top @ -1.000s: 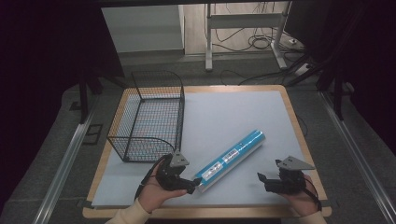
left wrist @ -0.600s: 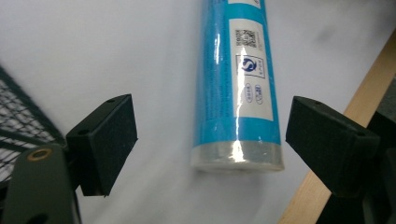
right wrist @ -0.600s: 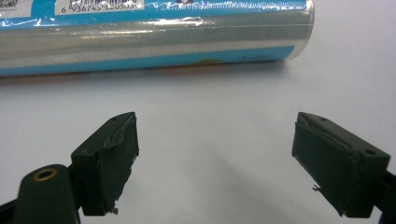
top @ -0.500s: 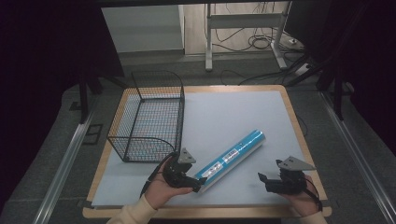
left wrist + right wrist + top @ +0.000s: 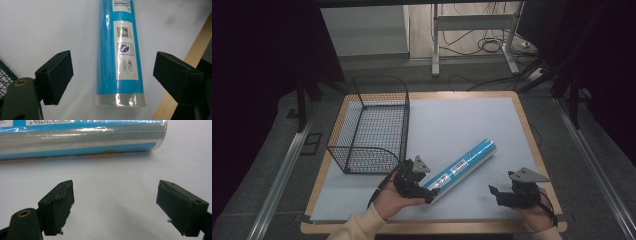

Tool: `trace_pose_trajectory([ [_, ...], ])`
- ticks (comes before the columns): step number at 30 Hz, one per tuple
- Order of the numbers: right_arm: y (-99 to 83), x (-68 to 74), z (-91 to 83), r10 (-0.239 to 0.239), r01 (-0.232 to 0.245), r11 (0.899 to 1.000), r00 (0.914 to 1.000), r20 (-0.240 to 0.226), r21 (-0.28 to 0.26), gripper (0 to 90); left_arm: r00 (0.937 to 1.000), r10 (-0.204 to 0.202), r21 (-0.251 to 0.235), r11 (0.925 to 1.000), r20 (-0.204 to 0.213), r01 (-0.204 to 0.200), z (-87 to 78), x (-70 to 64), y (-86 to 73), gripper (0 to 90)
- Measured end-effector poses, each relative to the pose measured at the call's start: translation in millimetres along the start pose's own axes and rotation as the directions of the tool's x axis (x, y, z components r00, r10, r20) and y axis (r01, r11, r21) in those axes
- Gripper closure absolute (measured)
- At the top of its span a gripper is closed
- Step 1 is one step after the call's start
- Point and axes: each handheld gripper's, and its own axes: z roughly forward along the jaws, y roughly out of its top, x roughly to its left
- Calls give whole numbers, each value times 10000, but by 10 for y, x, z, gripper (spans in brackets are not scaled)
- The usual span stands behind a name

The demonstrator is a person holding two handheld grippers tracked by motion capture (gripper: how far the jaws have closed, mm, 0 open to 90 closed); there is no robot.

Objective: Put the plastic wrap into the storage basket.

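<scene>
A long blue tube (image 5: 462,165) with white labels lies diagonally on the white mat (image 5: 462,115). My left gripper (image 5: 424,189) is at its near, lower-left end. In the left gripper view the tube (image 5: 120,50) runs away from me between the two open jaws of the left gripper (image 5: 116,75), and neither pad touches it. My right gripper (image 5: 496,195) rests near the front right edge, a short way from the tube. It stands open (image 5: 115,202) over bare mat, with the tube (image 5: 82,137) lying crosswise beyond its jaws.
A black wire basket (image 5: 372,125) stands at the left of the mat, close behind the left hand. The wooden table edge (image 5: 532,145) borders the mat on the right and front. Dark floor and desk legs lie beyond.
The left gripper has slid right along the front of the mat to the tube's near end, and its open jaws now straddle it. The right gripper and the tube have stayed put.
</scene>
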Motion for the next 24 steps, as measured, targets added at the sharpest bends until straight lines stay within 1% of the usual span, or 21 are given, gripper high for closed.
trace_pose_trajectory([
  [9,0,3,3,-2,2,10000,10000,13,25,149,9998,172,140,9998,31,-172,48,-29,122,154],
  [12,-2,-3,3,2,-3,10000,10000,36,43,150,9999,115,204,9997,-71,-113,58,-18,174,146],
  [13,-4,-5,5,-3,2,10000,10000,40,67,150,9999,72,217,9997,-69,-71,69,-17,187,146],
  [16,-4,-4,7,-9,9,10000,10000,50,94,150,9999,125,331,9994,-53,-123,94,-18,223,145],
  [20,-2,-3,4,0,-1,10000,10000,67,77,151,9999,133,362,9993,2,-133,131,-22,265,145],
  [21,-3,-4,6,-2,1,10000,10000,75,86,151,10000,68,357,9993,7,-69,147,-27,276,144],
  [24,-5,-5,9,-22,21,9999,10000,74,131,151,9999,126,451,9989,38,-127,188,-31,317,142],
])
